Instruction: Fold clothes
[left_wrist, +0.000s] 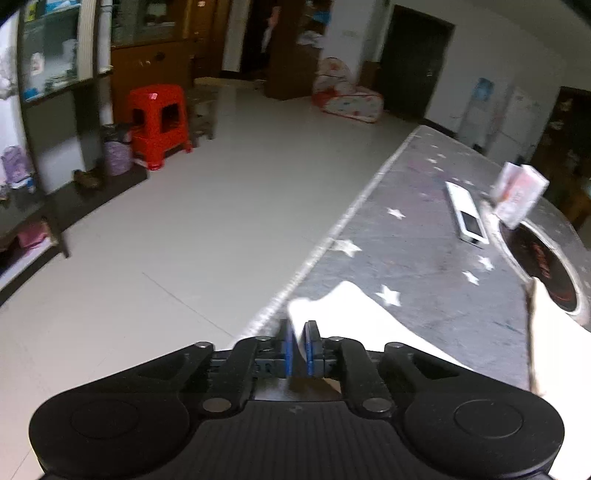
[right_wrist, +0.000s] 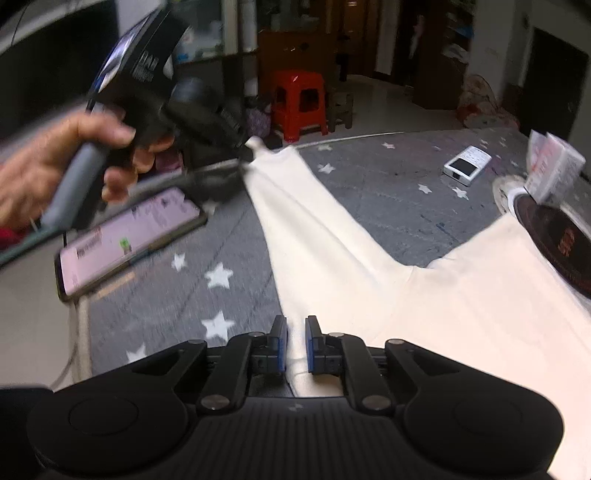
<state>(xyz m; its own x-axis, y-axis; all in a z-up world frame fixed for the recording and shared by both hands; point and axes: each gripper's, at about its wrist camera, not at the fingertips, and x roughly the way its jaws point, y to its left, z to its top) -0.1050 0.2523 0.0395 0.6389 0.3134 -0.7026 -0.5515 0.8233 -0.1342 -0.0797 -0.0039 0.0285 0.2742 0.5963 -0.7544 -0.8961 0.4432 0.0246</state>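
A cream-white garment (right_wrist: 424, 295) is stretched over the grey star-patterned table (right_wrist: 388, 192). My left gripper (left_wrist: 299, 343) is shut on one corner of the garment (left_wrist: 354, 306), near the table's left edge. In the right wrist view the left gripper (right_wrist: 245, 153) shows at upper left, held by a hand, pinching a bunched corner. My right gripper (right_wrist: 295, 343) is shut on another edge of the garment, close to the camera. The cloth runs taut between the two grippers.
A phone with a lit screen (right_wrist: 129, 240) lies at the table's left edge. A white device (right_wrist: 467, 164), a standing pack of paper (right_wrist: 554, 173) and a round dark plate (right_wrist: 554, 236) sit at the far right. A red stool (left_wrist: 159, 122) stands on the floor.
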